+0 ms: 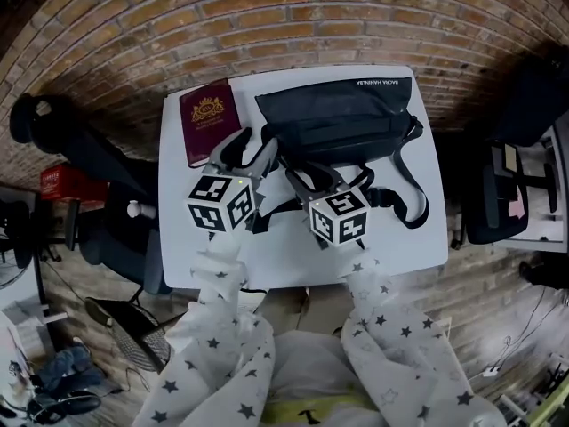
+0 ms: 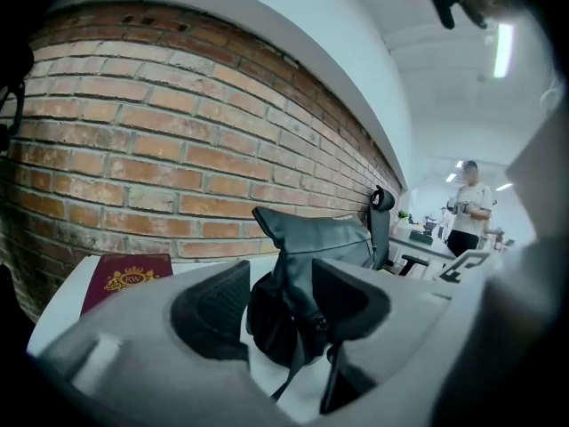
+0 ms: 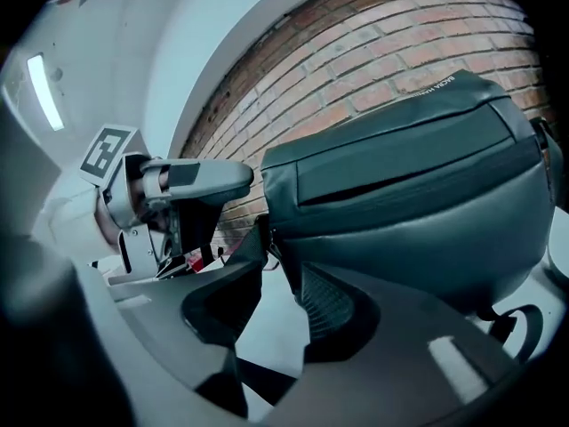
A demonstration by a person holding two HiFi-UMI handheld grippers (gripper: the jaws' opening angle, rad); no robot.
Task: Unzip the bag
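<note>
A black sling bag lies on the white table, its strap looping toward the near right. My left gripper is at the bag's left end. In the left gripper view that end of the bag stands between the jaws of my left gripper, which are apart with a gap showing on the left side. My right gripper is just in front of the bag. Its jaws are open around the bag's lower left corner, with my right gripper holding nothing.
A dark red passport lies at the table's far left, beside the bag. A brick wall runs behind the table. Office chairs stand on both sides. A person stands far off in the room.
</note>
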